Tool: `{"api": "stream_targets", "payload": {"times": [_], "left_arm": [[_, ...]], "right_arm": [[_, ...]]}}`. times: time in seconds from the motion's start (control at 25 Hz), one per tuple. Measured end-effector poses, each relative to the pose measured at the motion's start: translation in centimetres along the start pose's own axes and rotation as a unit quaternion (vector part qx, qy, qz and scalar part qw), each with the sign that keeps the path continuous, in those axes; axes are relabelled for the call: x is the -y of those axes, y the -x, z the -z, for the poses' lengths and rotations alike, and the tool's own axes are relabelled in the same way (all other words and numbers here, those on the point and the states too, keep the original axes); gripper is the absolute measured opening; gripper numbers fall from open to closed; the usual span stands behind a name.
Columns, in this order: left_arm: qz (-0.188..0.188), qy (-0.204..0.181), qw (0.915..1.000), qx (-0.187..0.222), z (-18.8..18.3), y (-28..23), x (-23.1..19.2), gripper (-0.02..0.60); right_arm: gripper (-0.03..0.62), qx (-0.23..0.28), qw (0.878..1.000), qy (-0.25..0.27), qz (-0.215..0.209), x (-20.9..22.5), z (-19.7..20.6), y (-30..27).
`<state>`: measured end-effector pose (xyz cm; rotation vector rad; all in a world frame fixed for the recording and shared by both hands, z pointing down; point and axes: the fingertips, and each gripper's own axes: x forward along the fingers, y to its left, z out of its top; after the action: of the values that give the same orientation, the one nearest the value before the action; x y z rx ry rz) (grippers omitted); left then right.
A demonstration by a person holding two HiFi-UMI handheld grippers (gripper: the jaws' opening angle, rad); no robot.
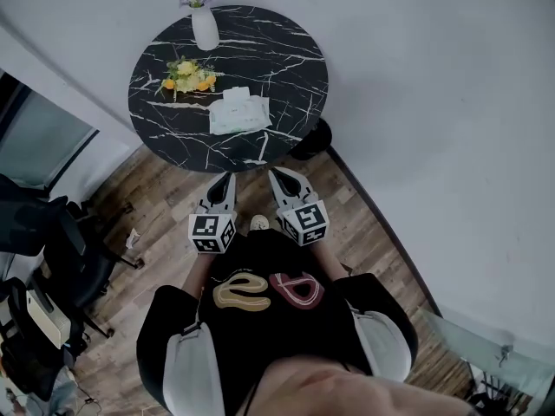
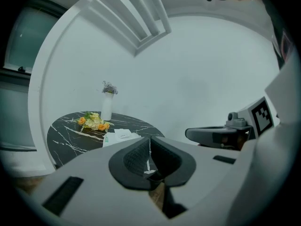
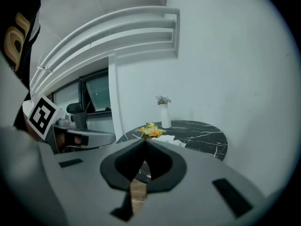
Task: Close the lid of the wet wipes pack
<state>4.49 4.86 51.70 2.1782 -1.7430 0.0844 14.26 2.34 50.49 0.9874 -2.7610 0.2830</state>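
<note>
The wet wipes pack (image 1: 238,113) lies on the round black marble table (image 1: 286,68), pale green-white with its lid flap raised at the far side. It also shows small in the left gripper view (image 2: 118,136) and in the right gripper view (image 3: 173,140). Both grippers hang over the wooden floor, well short of the table's near edge. My left gripper (image 1: 222,183) is shut with nothing in it, its tips meeting (image 2: 150,139). My right gripper (image 1: 282,177) is shut and empty too, tips together (image 3: 145,141).
A white vase (image 1: 205,26) with purple flowers stands at the table's far edge. A small orange and yellow flower bunch (image 1: 188,75) lies left of the pack. White walls curve behind the table. Black office chairs (image 1: 74,258) stand at the left on the wooden floor (image 1: 156,224).
</note>
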Motion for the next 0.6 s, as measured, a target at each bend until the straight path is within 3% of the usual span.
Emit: {"api": "stream_targets", "payload": {"times": [0.6], "left_arm": [[-0.043, 0.024, 0.9988, 0.004, -1.0, -3.0, -5.5, 0.023]], "right_arm": [[0.011, -0.014, 1.000, -0.016, 0.017, 3.4, -0.6, -3.9]]}}
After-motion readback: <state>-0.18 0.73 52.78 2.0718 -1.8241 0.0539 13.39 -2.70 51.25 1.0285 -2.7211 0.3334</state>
